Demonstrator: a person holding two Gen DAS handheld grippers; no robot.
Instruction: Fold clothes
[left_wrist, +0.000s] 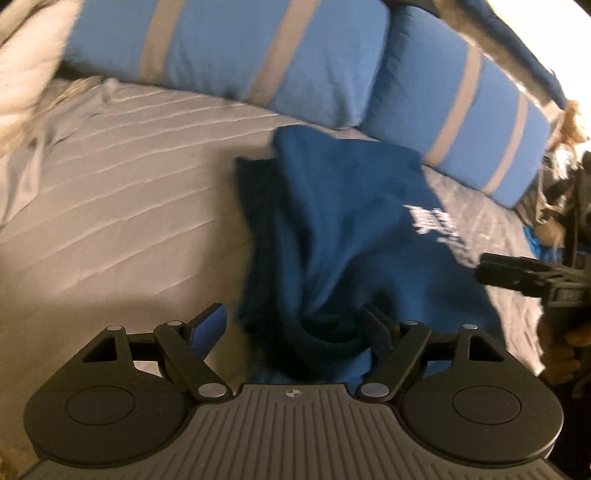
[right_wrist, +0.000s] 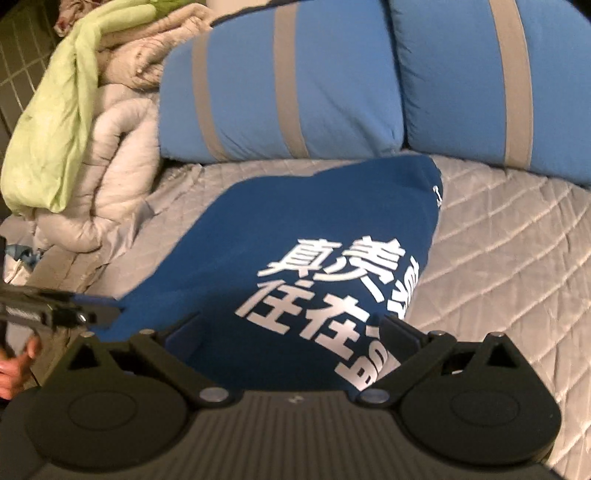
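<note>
The dark blue cotton T-shirt with white printed characters (right_wrist: 306, 251) lay on the grey quilted bedspread (right_wrist: 498, 258), its far edge close under the two light blue pillows with grey stripes (right_wrist: 288, 85). It was partly folded, bunched and twisted at its near end, with the print running off its right edge. Bare quilt stretched wide to the shirt's left in the left wrist view (left_wrist: 122, 192) and to its right in the right wrist view.

The left gripper (left_wrist: 291, 325) had its jaws wide apart, the bunched cloth lying between them against the right finger. The right gripper (right_wrist: 295, 332) also stood spread, the shirt's near edge between its fingers.

A crumpled beige quilted blanket (right_wrist: 118, 147) with a pale green cloth (right_wrist: 55, 122) draped on it sat at the bed's left.
</note>
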